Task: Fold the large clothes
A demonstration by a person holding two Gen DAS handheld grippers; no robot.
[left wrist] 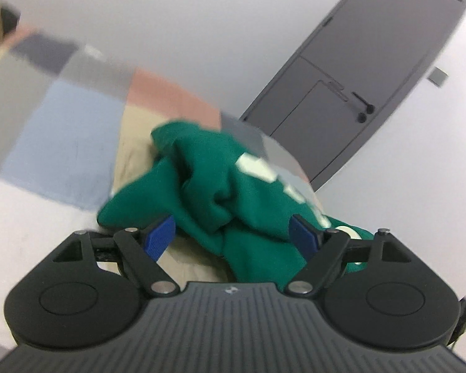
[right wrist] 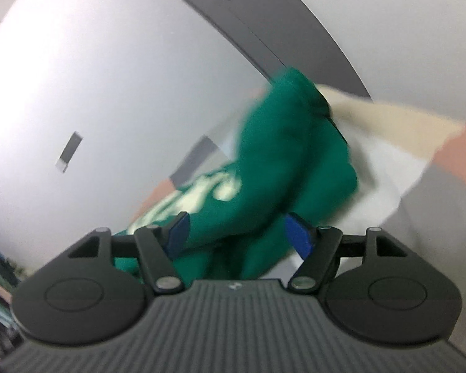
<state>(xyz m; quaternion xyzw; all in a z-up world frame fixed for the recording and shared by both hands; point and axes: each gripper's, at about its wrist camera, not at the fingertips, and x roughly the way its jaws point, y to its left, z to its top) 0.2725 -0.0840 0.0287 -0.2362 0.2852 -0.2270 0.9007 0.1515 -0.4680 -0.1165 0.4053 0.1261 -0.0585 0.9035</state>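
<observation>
We see the green garment (left wrist: 220, 186) crumpled near the bed's (left wrist: 62, 130) far edge, both grippers' fingers (left wrist: 160, 237) (right wrist: 299, 236) spread, pinching nothing.

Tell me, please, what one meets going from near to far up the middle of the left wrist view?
Left claw → crumpled green garment → patchwork bedcover → white wall

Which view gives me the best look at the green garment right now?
Left wrist: the green garment shows nearly whole, crumpled on the patchwork cover, fairly sharp. In the right wrist view it is motion-blurred and cut off by the tool, though its pale lettering shows more fully.
</observation>
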